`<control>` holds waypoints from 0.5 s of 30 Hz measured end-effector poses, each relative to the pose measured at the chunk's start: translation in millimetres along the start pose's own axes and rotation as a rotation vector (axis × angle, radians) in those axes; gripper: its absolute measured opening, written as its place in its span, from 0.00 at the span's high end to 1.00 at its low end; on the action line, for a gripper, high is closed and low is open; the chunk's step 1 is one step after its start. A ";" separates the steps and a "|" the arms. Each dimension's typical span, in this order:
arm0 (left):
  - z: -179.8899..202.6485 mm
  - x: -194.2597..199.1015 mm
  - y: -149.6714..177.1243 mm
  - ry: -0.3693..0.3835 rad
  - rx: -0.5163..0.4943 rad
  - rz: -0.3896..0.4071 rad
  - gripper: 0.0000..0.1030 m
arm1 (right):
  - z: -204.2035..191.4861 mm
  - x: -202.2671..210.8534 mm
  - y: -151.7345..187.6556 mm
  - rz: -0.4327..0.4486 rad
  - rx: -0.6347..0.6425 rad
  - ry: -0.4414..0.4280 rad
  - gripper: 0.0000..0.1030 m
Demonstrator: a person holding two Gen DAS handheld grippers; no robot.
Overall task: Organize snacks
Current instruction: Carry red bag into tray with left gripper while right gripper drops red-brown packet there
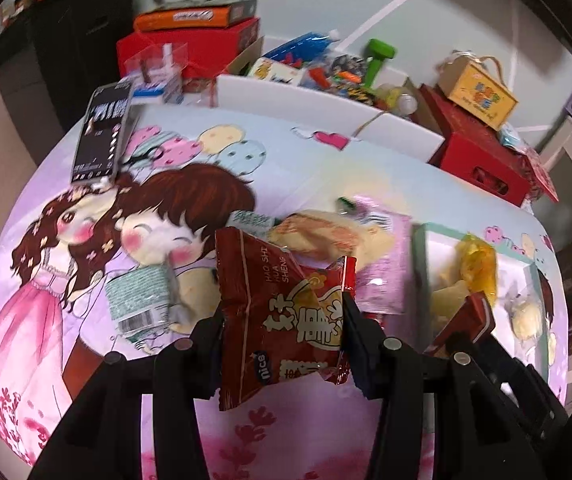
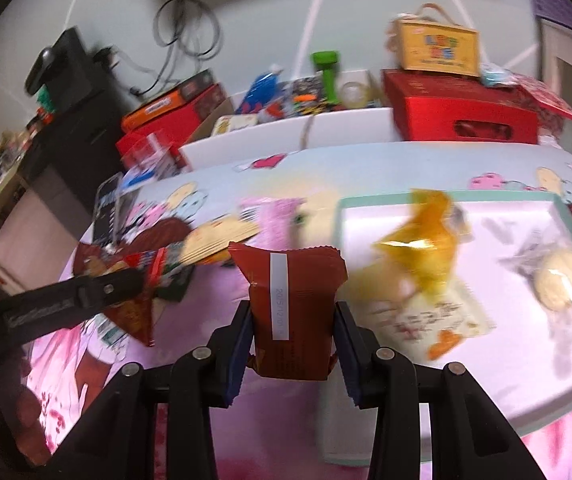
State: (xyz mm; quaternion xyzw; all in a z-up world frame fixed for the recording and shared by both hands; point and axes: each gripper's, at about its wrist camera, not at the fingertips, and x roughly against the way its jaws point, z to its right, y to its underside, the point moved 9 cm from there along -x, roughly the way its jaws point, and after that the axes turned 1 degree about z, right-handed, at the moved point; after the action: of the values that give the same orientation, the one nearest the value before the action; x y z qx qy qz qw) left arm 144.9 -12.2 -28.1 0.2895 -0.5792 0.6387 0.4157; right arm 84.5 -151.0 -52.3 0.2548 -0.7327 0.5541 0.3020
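In the left wrist view my left gripper [image 1: 282,330] is shut on a red peanut packet [image 1: 274,304], held above the cartoon-print table. To its right, my right gripper [image 1: 464,332] carries a dark red packet [image 1: 474,312] at the near edge of a white tray with a teal rim [image 1: 420,240]. The right wrist view shows the right gripper [image 2: 294,334] shut on that dark red packet [image 2: 294,300], just left of the tray [image 2: 566,210]. A yellow wrapped snack [image 2: 422,240], a beige packet [image 2: 442,316] and a clear-wrapped cookie [image 2: 554,280] lie in the tray. The left gripper [image 2: 142,284] shows at the left with its red packet [image 2: 134,312].
Loose snacks lie mid-table: a pink packet [image 1: 382,280], a beige-orange packet [image 1: 318,236] and a teal packet [image 1: 138,296]. A phone [image 1: 102,132] rests at the far left. Behind the table stand red boxes [image 1: 482,156], a yellow box [image 1: 478,92] and a white toy box [image 1: 286,96].
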 end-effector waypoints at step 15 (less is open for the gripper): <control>133.2 4.7 24.1 0.157 -0.285 0.016 0.50 | 164.4 56.2 -7.5 0.077 -0.289 0.221 0.59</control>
State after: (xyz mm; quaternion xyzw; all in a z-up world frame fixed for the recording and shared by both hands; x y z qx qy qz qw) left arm 106.8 -141.5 -14.6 0.1718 -0.6320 0.5741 0.4914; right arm 24.8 -313.9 -40.1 0.1181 -0.7763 0.4790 0.3925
